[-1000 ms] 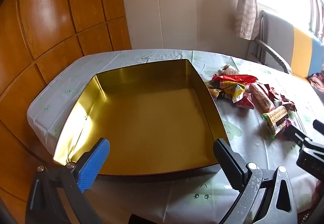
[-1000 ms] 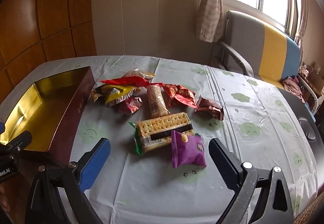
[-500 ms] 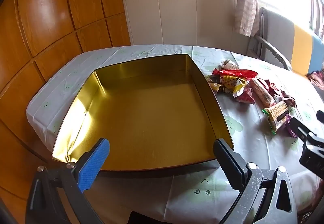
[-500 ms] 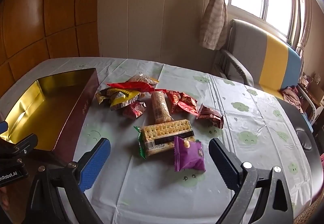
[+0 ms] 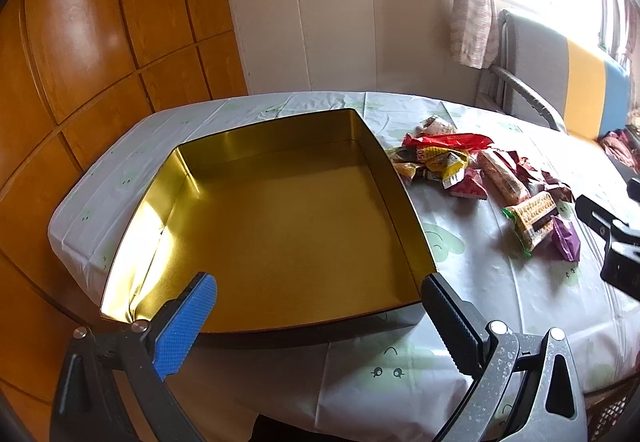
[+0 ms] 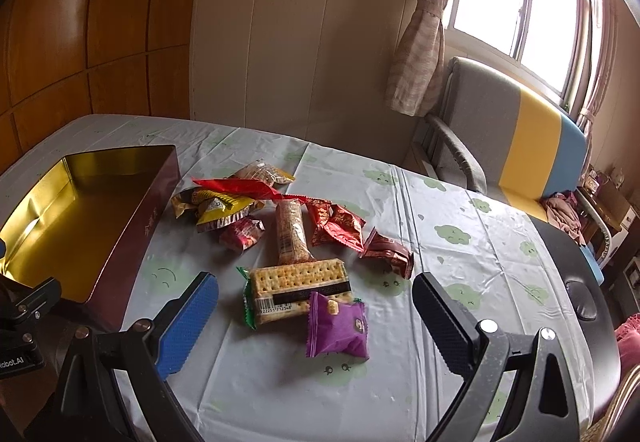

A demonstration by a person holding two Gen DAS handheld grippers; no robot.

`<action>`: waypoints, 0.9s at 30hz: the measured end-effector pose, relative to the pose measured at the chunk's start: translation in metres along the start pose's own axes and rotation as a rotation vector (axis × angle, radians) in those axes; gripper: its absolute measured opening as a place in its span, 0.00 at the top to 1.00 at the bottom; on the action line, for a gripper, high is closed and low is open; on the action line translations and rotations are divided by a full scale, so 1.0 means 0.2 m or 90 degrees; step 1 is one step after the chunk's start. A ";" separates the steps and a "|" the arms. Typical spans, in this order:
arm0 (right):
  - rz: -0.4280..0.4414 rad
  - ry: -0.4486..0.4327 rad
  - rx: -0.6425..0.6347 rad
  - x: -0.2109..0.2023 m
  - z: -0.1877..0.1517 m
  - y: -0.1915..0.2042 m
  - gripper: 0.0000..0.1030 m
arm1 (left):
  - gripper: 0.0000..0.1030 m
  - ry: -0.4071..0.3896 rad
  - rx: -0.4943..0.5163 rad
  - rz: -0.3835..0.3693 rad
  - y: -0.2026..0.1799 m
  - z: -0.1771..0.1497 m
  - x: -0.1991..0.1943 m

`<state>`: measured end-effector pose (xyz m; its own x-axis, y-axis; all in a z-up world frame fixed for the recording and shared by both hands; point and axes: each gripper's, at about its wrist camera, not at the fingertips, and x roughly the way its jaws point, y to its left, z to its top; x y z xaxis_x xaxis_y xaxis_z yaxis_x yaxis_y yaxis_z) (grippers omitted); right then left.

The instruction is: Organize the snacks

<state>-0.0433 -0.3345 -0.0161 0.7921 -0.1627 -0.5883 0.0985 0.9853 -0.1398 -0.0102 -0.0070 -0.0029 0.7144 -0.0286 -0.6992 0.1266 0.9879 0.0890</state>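
left wrist: gold tin bare, snacks loose on the cloth

left gripper (image 5: 318,296) gapes wide over the near edge of the square gold-lined metal tin (image 5: 280,218), gripping nothing. right gripper (image 6: 316,300) likewise spread wide, empty, above the purple foil snack packet (image 6: 338,330). packet touches the clear-wrapped cracker pack (image 6: 296,288). red, yellow and brown wrappers (image 6: 240,202) lie heaped just right of the tin on the pale green-printed tablecloth (image 6: 460,262).

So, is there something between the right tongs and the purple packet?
Nothing visible. The right tongs are open, and the purple packet lies on the bare tablecloth between them; the cracker pack lies just behind it.
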 end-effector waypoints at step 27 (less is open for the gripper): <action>-0.009 -0.005 -0.008 -0.01 0.05 -0.07 0.04 | 0.00 -0.019 0.024 -0.018 -0.05 0.01 -0.06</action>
<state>-0.0395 -0.3481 -0.0044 0.7952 -0.1768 -0.5800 0.1030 0.9820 -0.1580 -0.0185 -0.0175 0.0058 0.7303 -0.0618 -0.6803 0.1728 0.9802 0.0965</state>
